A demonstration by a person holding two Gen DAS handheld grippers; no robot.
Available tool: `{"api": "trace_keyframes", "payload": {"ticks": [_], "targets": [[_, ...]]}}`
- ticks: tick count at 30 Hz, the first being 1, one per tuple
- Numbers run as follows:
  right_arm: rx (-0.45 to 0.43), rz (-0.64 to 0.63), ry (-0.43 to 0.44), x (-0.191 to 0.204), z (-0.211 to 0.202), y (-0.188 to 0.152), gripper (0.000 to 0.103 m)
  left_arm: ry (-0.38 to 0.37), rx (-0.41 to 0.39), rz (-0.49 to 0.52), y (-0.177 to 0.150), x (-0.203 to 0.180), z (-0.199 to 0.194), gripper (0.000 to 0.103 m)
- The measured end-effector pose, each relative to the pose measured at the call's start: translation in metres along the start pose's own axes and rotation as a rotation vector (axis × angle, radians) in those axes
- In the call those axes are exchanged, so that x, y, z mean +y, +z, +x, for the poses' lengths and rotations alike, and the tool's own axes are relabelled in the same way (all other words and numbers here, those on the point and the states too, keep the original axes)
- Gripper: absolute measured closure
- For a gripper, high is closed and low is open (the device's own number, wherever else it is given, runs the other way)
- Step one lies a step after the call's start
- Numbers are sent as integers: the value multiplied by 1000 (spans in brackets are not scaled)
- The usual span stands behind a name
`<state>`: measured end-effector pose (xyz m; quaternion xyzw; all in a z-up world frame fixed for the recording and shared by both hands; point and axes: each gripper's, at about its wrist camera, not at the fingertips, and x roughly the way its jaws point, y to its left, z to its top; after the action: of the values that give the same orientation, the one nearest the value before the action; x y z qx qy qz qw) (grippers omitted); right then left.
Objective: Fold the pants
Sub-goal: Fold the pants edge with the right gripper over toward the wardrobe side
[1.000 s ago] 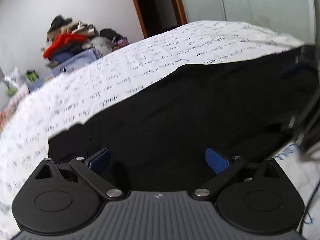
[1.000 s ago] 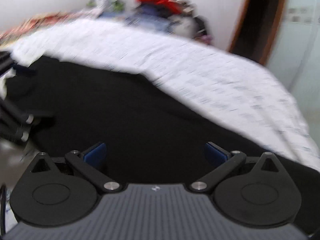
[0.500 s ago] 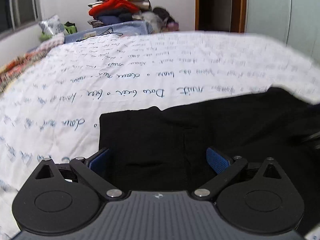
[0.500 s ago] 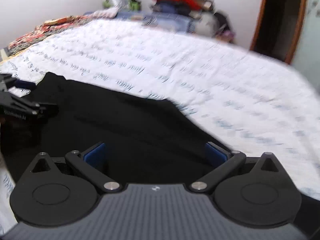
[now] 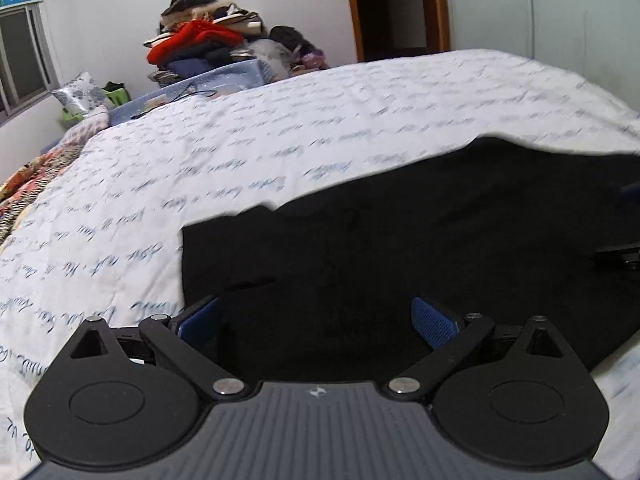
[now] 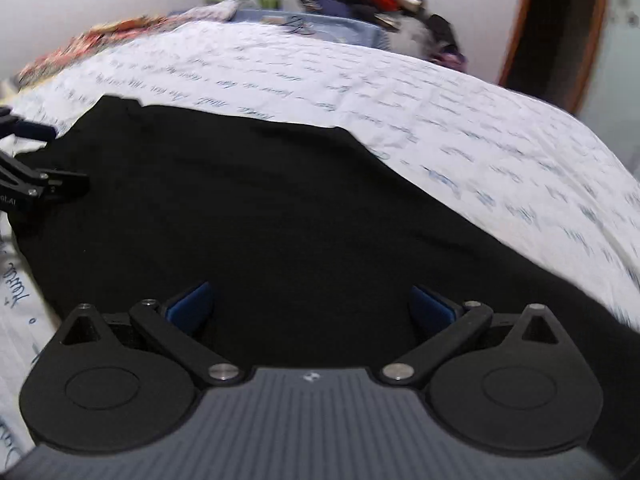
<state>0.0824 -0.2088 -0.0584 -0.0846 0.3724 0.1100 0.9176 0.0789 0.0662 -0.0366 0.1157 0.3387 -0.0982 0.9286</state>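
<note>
**Both grippers wide over the black pants**

Your left gripper (image 5: 316,320) has its blue pads (image 5: 434,322) spread wide and holds nothing; under it lie the black pants (image 5: 400,232), with a square corner near the left pad. Your right gripper (image 6: 310,308) is just as wide and empty, above the dark cloth (image 6: 260,208), with the other tool's black linkage showing at the left edge. The pants lie flat on the near part of the white bedspread (image 5: 280,136) printed with blue script. Beyond the bed a blue bin (image 5: 224,76) carries a heap of clothes (image 5: 200,40), beside a dark doorway (image 5: 396,4)
</note>
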Motion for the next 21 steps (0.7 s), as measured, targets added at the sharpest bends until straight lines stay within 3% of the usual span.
{"api": "trace_keyframes", "payload": {"ticks": [6,10,13,16,19,21], "targets": [[-90,155,-205,-47,-60,-29,0,-246,-85,121,36,-72,-14,1],[-42,344,-342,-117,-87,-63,0,-390,-66,217,50,-141,-4,1],[29,501,-396,-164,-105,-104,0,-412,-27,289,48,-185,1,1],[-7,441,-379,-161,-139,-119,0,-432,-50,347,52,-210,0,1],[-50,413,-569,-169,-162,-128,0,-460,-69,359,65,-232,-1,1],[-34,466,-644,-186,-165,-134,0,-473,-79,365,73,-246,2,1]]}}
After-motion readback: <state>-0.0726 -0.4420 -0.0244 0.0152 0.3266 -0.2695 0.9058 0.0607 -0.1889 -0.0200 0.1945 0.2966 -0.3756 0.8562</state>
